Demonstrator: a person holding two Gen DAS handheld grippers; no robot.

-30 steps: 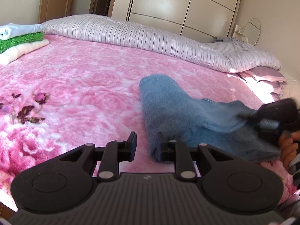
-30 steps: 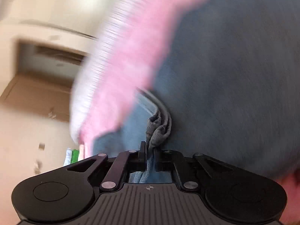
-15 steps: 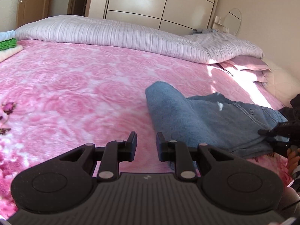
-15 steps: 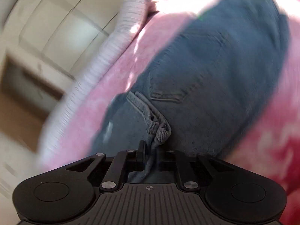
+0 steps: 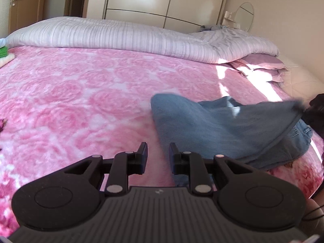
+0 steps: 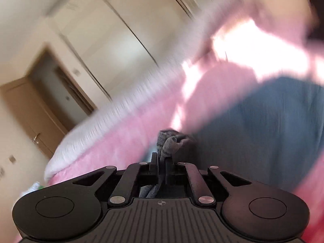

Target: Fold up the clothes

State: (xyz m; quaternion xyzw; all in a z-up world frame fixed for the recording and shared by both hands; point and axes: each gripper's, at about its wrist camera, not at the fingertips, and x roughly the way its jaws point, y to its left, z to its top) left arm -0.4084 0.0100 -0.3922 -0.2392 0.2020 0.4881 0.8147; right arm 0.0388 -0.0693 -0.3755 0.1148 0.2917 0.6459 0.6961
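A pair of blue jeans (image 5: 212, 125) lies on the right part of the pink rose-patterned blanket (image 5: 81, 93). One edge of the denim is pulled up and stretched towards the dark right gripper (image 5: 316, 109) at the frame's right edge. In the right wrist view my right gripper (image 6: 161, 158) is shut on a bunched fold of the jeans (image 6: 170, 141), and the rest of the denim hangs blurred on the right. My left gripper (image 5: 158, 151) hovers low over the blanket just left of the jeans, open with nothing between its fingers.
A striped pale duvet (image 5: 121, 34) runs along the far side of the bed, with pillows (image 5: 261, 64) at the right. A stack of folded clothes (image 5: 4, 54) sits at the far left edge. Wardrobe doors (image 5: 158, 2) and a room door (image 5: 18, 2) stand behind.
The right gripper has lifted the jeans' edge off the bed and carried it rightward, rolling as it went. The left gripper has shifted sideways, so the folded stack has slid almost out of view.
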